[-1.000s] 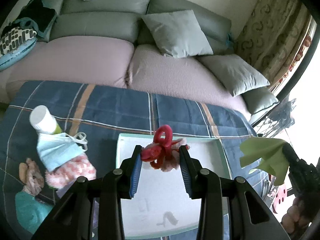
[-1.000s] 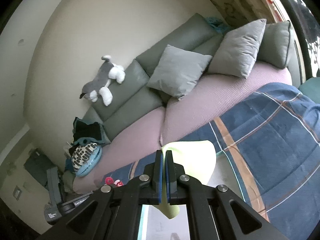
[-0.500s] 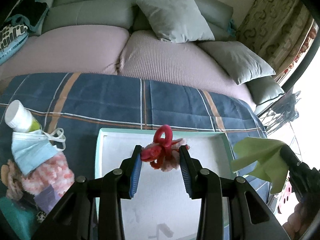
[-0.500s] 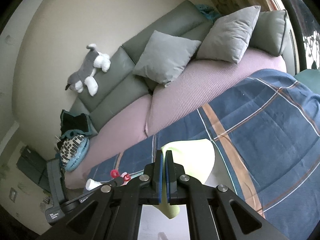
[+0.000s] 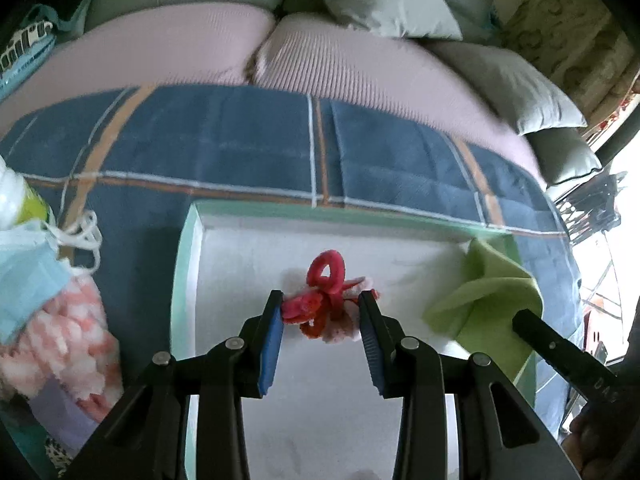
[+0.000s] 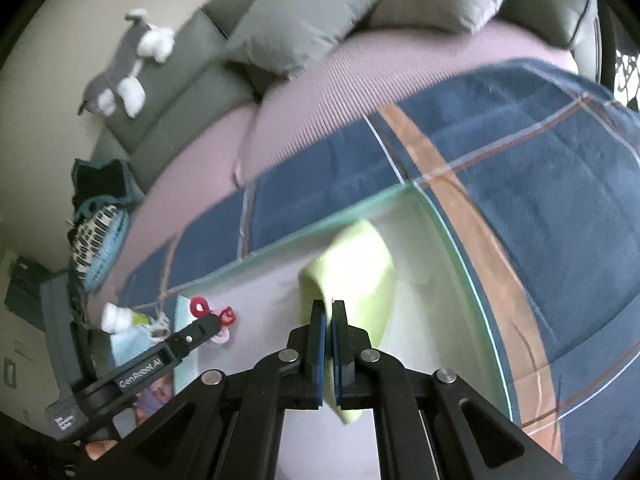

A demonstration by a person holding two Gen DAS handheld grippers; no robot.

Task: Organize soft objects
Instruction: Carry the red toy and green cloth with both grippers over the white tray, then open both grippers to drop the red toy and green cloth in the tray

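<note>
A grey sofa (image 6: 192, 80) with pink seat pads runs across the back, with grey cushions (image 6: 296, 28) leaning on it and a plush dog (image 6: 128, 68) lying on its backrest. In front lies a blue plaid blanket (image 5: 248, 144). On the blanket sits the tray (image 5: 182, 264), white inside with a pale green rim.

Over the tray's right part hangs the green cloth (image 6: 360, 268), pinched between the shut fingers of the right gripper (image 6: 328, 320). In the left wrist view the cloth (image 5: 488, 304) hangs over the tray's right rim. Whether its lower edge touches the tray floor cannot be told.

Over the middle of the tray, the left gripper (image 5: 322, 308) clasps the red toy (image 5: 324, 300), a small bundle of red loops with pale pink fluff under it. Its blue pads press on the bundle from both sides. Whether the toy rests on the floor or hangs just above it is unclear.

Left of the tray, on the blanket, lies a heap: a pink and white fluffy thing (image 5: 68, 344), with a blue mask (image 5: 28, 268) on top of it, its white ear loops trailing toward the tray. Just behind the mask stands a bottle (image 5: 16, 200) with a white cap. A patterned bag (image 6: 96, 240) sits at the sofa's far left end.
</note>
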